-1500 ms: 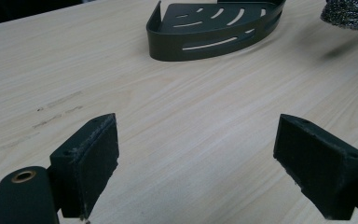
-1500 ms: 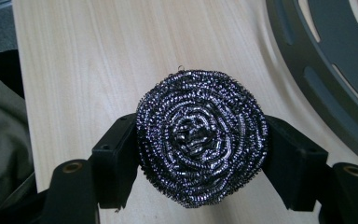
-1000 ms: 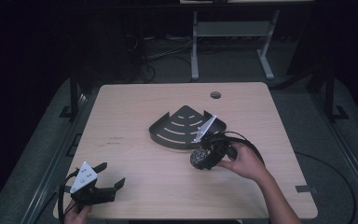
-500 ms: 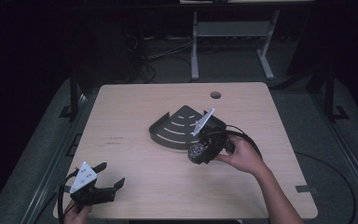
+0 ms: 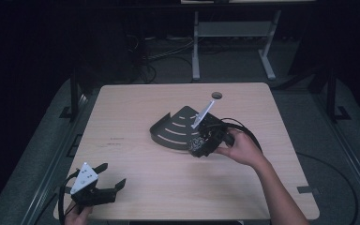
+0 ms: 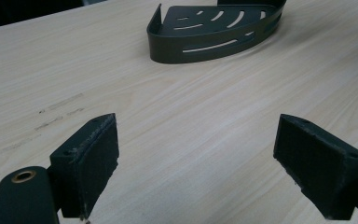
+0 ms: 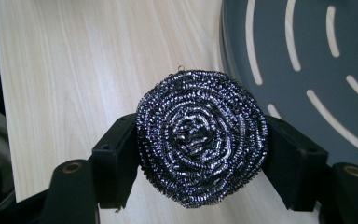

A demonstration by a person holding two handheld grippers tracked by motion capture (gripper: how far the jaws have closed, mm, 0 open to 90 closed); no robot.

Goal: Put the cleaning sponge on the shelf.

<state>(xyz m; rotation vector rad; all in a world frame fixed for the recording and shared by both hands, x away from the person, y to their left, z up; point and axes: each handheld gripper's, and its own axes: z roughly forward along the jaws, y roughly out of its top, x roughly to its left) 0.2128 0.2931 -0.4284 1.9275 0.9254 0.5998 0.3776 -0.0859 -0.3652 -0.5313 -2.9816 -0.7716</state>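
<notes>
A round steel-wool scourer (image 7: pixel 201 137) sits clamped between the two black jaws of my right gripper (image 7: pixel 200 149), which is shut on it. From above, the right gripper (image 5: pixel 200 146) holds the scourer (image 5: pixel 198 145) just above the near right edge of a dark fan-shaped slotted tray (image 5: pixel 176 131) at the table's middle. The tray (image 7: pixel 307 65) lies under and to the right of the scourer. My left gripper (image 5: pixel 110 180) rests at the table's front left corner, jaws wide open with nothing between them. The tray (image 6: pixel 214 30) lies far ahead of the left gripper (image 6: pixel 196 163).
The light wooden table (image 5: pixel 136 112) has a round cable hole (image 5: pixel 216 95) near its far edge. A black cable (image 5: pixel 243 129) loops from the right gripper. Faint pencil marks (image 5: pixel 115 140) sit left of the tray. Dark floor and a metal stand lie beyond the table.
The right gripper has carried the scourer a little farther from me and up, from the table beside the tray to over the tray's near edge. The left gripper has stayed put.
</notes>
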